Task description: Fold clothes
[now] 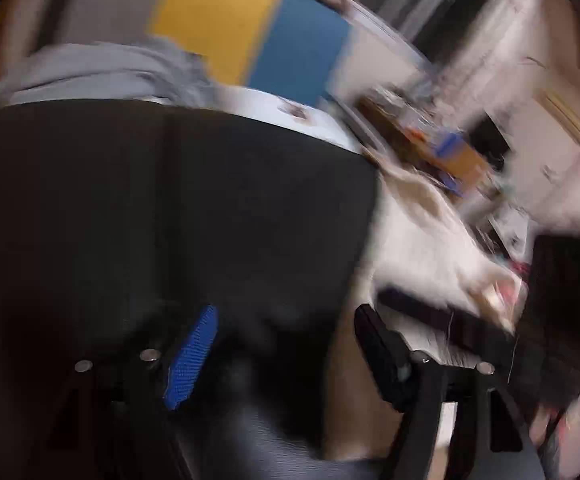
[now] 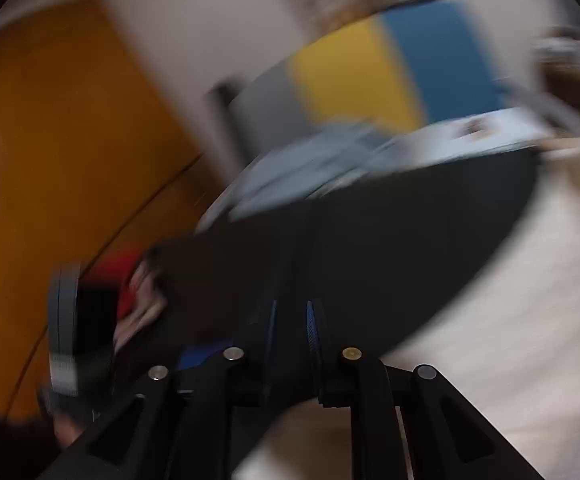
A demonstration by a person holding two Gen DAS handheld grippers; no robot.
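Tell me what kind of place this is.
Probably a lived-in room at home, though blur limits certainty: an orange door, a cluttered shelf, and a black garment spread over a pale surface.

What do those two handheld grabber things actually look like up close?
Both are black plastic. The left gripper has two angular fingers, one lined with a ribbed blue pad, and round silver pins at the joints. The right gripper is built alike: black linkage arms, blue ribbed pads, three silver pins and one brass-coloured. No cables or sleeves show clearly.

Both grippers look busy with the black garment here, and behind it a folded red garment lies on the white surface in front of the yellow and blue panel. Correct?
Not quite: the folded garment behind the black garment is grey, not red, as the left wrist view shows. The rest stands.
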